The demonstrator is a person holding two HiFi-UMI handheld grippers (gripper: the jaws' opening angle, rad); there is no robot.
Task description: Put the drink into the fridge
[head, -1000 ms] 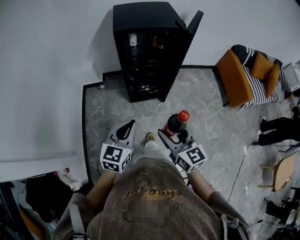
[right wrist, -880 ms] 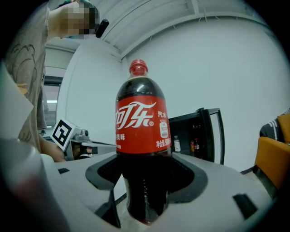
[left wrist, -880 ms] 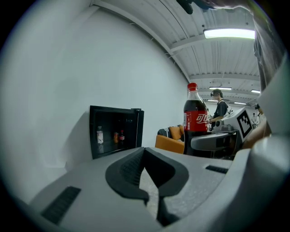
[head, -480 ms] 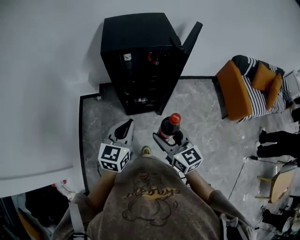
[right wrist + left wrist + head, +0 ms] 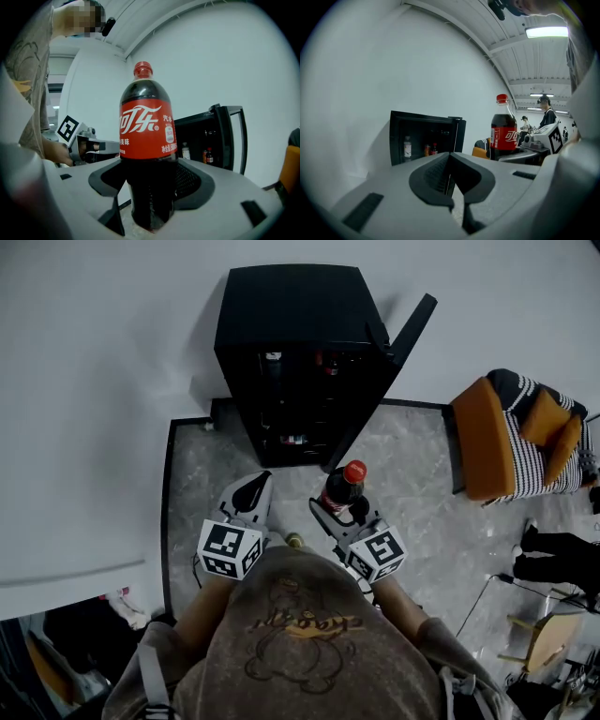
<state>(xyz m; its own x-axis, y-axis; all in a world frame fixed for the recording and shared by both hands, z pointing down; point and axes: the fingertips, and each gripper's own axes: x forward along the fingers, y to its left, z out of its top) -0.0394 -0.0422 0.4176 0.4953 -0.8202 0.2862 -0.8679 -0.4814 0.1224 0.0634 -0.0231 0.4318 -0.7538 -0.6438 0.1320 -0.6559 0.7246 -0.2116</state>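
Cola bottle (image 5: 146, 126) — round, red-capped — clamped in right tool (image 5: 150, 199) | left tool (image 5: 457, 203) closed, empty | boxy black fridge (image 5: 291, 310) open

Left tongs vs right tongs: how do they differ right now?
Left tongs are shut and empty; right tongs clamp an upright cola bottle. Left tongs' jaws meet; right tongs' jaws are held apart by the cola bottle. Both point toward the open black fridge.
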